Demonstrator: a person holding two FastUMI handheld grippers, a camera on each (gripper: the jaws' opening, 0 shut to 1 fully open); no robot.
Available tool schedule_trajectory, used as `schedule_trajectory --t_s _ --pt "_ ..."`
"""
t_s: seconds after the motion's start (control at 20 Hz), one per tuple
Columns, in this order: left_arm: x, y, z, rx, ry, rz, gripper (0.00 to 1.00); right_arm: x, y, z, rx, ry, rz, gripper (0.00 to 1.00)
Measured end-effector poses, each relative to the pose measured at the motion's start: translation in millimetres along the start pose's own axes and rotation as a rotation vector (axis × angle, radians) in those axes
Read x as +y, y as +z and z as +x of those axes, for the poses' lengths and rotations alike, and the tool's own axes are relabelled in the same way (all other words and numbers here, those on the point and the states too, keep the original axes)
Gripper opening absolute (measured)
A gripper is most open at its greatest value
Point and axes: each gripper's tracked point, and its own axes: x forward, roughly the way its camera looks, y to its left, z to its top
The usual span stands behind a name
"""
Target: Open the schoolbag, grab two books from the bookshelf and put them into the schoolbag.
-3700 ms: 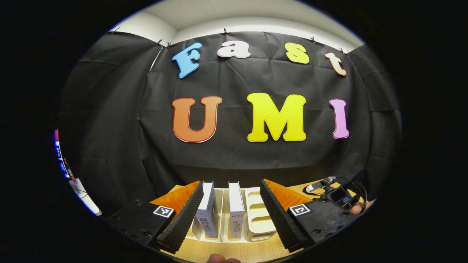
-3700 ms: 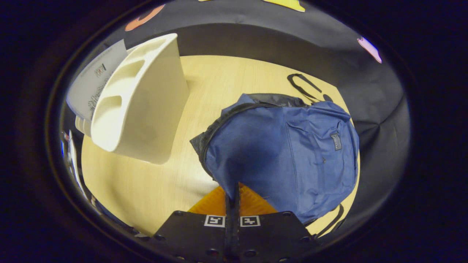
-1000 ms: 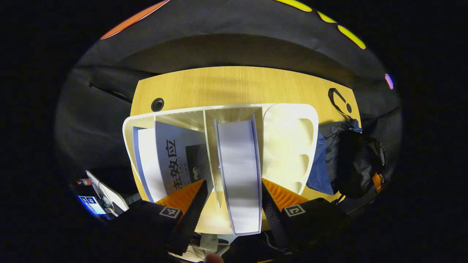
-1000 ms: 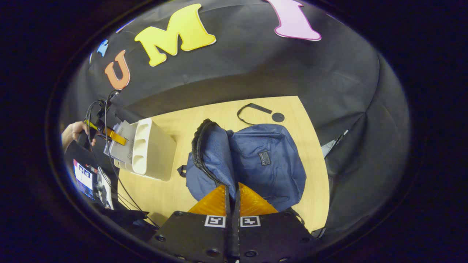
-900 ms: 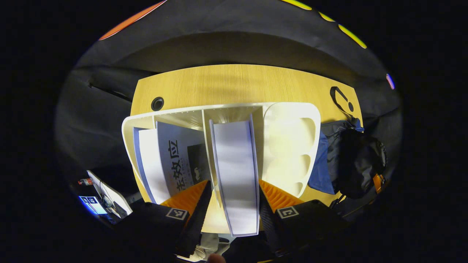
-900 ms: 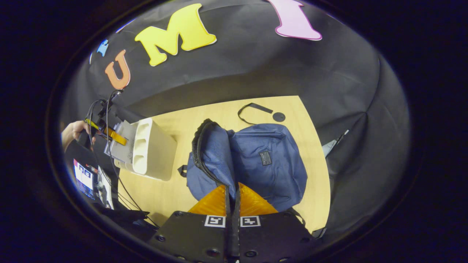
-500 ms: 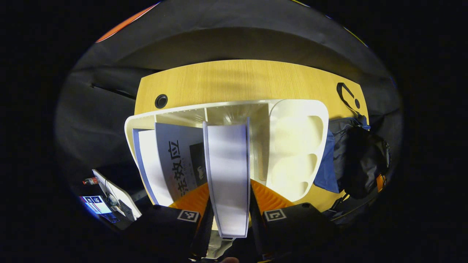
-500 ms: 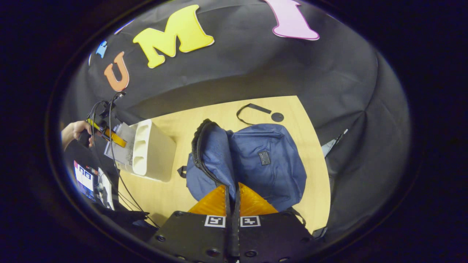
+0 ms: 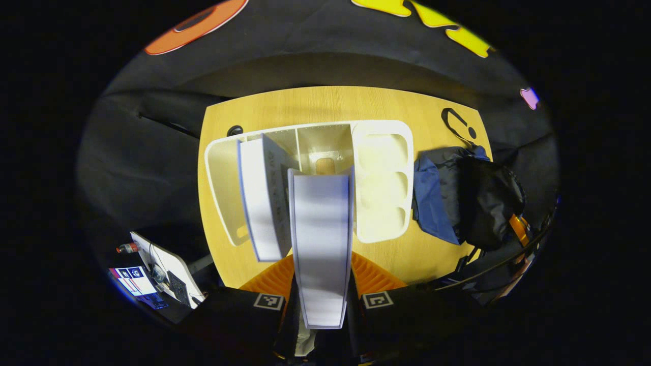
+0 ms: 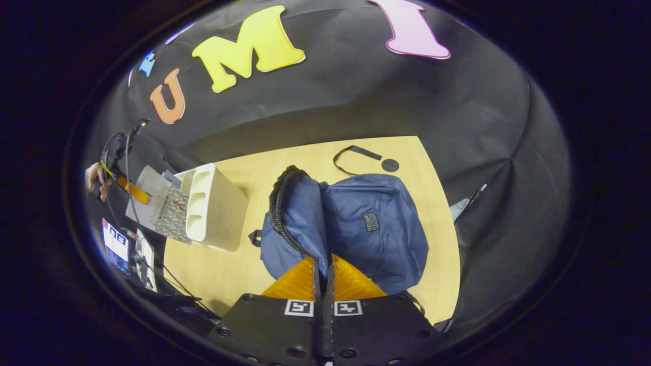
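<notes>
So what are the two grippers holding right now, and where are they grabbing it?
The left gripper pinches a book by its near end. The right gripper pinches the schoolbag by its open flap.

Left gripper [image 9: 321, 305] is closed on a book [image 9: 320, 244], one finger pressed to each cover, aimed down. It is held in a hand [image 10: 94, 179]. Right gripper [image 10: 322, 284] is pinched on bag [image 10: 376, 229] fabric, fingers together, pointed down.
</notes>
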Motion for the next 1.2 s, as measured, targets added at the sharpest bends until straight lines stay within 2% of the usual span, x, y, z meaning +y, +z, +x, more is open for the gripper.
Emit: schedule_trajectory --t_s 0.15,0.3,0.5,0.6,0.65,0.75,0.9,1.05,1.15,1.2 --pt "2.4 -20.1 -45.5 -0.088 -0.041 -0.037 0.41 3.1 0.4 0.5 0.001 0.001 -0.013 0.0" --pt "-1.1 -43.3 -88.0 -0.176 -0.126 -0.112 0.4 7.1 0.5 -1.4 0.001 0.001 -0.034 0.0" --pt "-24.6 -48.4 -106.6 -0.248 -0.242 -0.141 0.4 12.6 6.3 -7.4 -0.019 0.002 -0.039 0.0" --pt "-56.0 -47.7 -105.8 -0.251 -0.347 -0.162 0.4 9.7 7.9 -12.8 -0.035 0.004 -0.029 0.0" --pt "-70.1 -47.6 -104.9 -0.244 -0.393 -0.173 0.44 8.5 8.0 -13.9 -0.04 0.004 -0.025 0.0" --pt "-101.8 -42.2 -100.6 -0.24 -0.47 -0.16 0.4 5.5 8.8 -16.6 -0.046 0.003 -0.012 0.0" --pt "-151.9 -26.8 -90.7 -0.25 -0.559 -0.111 0.4 -0.9 12.7 -23.1 -0.068 0.002 0.008 0.0" --pt "-191.7 -18.2 -64.6 -0.231 -0.615 -0.092 0.4 -5.3 17.9 -30.3 -0.085 0.018 0.045 0.0" --pt "-218.8 -16.1 -35.4 -0.223 -0.639 -0.077 0.4 -11.8 22.5 -32.6 -0.095 0.018 0.057 0.0" --pt "-238.9 -14.9 -6.5 -0.21 -0.658 -0.082 0.4 -15.0 25.5 -35.4 -0.098 0.021 0.067 0.03"
